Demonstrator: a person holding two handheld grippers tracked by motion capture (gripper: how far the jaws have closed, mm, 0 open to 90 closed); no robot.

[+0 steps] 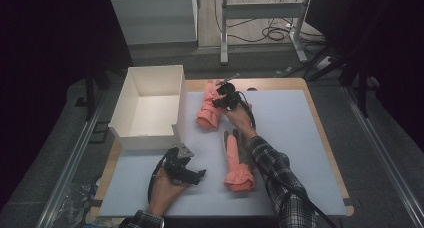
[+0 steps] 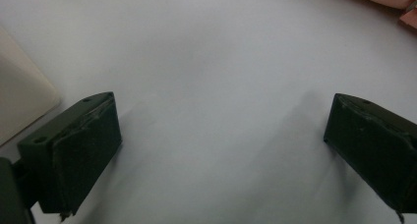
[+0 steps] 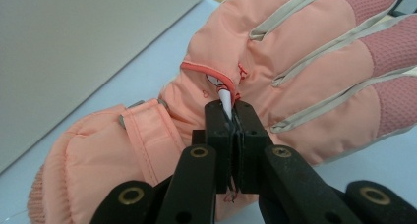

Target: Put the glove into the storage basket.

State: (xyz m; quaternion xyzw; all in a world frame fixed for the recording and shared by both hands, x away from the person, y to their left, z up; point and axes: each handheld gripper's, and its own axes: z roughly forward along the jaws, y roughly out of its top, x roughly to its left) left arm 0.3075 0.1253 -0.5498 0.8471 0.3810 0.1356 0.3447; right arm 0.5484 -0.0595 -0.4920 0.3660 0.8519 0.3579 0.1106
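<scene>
Salmon-pink gloves [image 1: 210, 108], white box [image 1: 150, 105], plaid sleeve [image 1: 280, 180], pale-blue mat [image 1: 285, 128].

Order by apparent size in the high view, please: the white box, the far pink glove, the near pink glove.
1. white box, clearly the largest.
2-3. far pink glove and near pink glove: they look alike; the right gripper covers part of the far one, so no ranking.

Pink glove [image 3: 275, 71], flat beside box [image 1: 150, 105]

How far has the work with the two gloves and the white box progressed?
Nothing looks done yet: the white box holds no glove. In hand: the right gripper has its jaws shut on a small white tag on the far pink glove. Left: the near glove lies untouched, and the left gripper rests open.
</scene>
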